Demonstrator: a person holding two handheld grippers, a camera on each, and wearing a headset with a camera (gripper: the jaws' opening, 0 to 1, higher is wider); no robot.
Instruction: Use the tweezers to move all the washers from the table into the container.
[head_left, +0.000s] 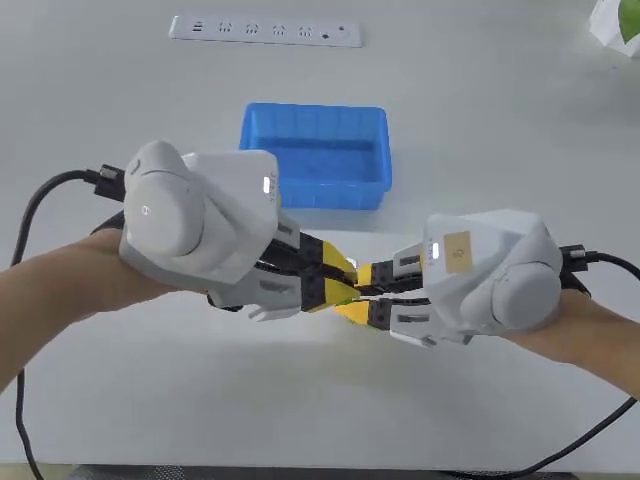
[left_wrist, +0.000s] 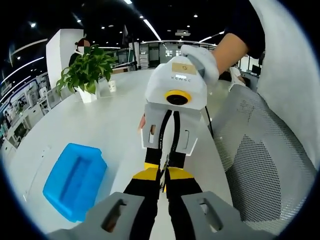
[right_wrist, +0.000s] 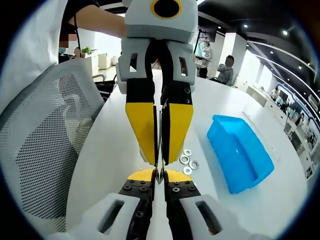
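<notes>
Washers, small silver metal rings (right_wrist: 187, 162), lie clustered on the white table (right_wrist: 115, 165) near the blue rectangular plastic container (right_wrist: 240, 150). We see left tongs (right_wrist: 160, 161) and right tongs (right_wrist: 159, 176) meeting tip to tip, both closed on thin metal tweezers (right_wrist: 160, 140).

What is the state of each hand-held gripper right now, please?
Left hand-held gripper: shut on the tweezers.
Right hand-held gripper: shut on the same tweezers, tip to tip with the left.
</notes>
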